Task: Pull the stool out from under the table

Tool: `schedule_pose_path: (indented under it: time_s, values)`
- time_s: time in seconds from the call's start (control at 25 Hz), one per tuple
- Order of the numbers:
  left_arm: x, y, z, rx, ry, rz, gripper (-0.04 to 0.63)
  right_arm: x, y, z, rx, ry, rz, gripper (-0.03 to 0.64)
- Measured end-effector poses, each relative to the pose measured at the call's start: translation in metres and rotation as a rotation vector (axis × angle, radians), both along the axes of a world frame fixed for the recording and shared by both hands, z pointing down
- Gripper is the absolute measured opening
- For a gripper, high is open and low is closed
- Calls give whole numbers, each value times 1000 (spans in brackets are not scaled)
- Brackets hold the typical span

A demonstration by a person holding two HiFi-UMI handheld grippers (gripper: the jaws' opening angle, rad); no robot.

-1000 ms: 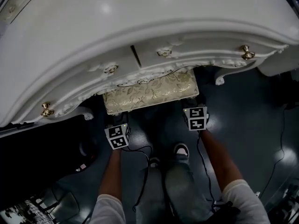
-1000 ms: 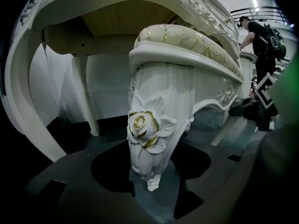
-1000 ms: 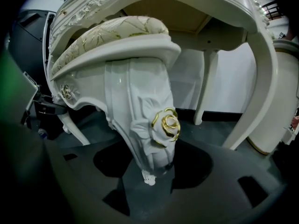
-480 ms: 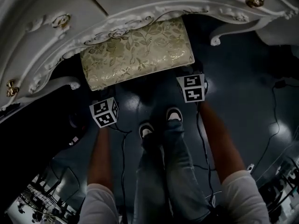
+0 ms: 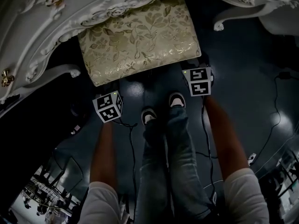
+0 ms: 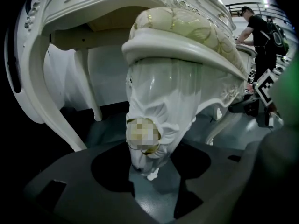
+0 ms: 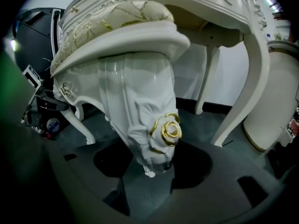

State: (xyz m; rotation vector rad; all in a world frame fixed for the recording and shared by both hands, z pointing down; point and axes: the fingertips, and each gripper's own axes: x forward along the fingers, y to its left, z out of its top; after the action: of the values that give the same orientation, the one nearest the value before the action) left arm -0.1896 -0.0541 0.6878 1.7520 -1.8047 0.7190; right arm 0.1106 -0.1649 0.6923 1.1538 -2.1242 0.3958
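The stool (image 5: 140,41), with a gold floral cushion and white carved legs, stands half out from under the white ornate table (image 5: 37,36). My left gripper (image 5: 109,93) is at the stool's near left corner and my right gripper (image 5: 195,66) at its near right corner. In the left gripper view a carved stool leg (image 6: 152,115) runs down between the jaws, and the left gripper (image 6: 149,174) is shut on it. In the right gripper view the other front leg (image 7: 145,120), with a gold rose, sits likewise in the right gripper (image 7: 149,174).
The person's shoes (image 5: 149,115) stand just in front of the stool, between my arms. Curved table legs (image 5: 51,73) (image 5: 233,15) flank the stool. Cables (image 5: 275,120) trail over the dark floor. Another person (image 6: 259,27) stands far off. A white cabinet (image 7: 278,106) is at the right.
The stool has slid out from under the table toward the person, showing more of its cushion. Both grippers have come back with it.
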Motion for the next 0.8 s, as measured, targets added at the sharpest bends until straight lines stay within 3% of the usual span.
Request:
schedule_pose_path:
  time_s: [0.8]
  values:
    - [1, 5, 2, -113, 25, 29, 239, 1, 4, 1, -82, 47, -12, 239]
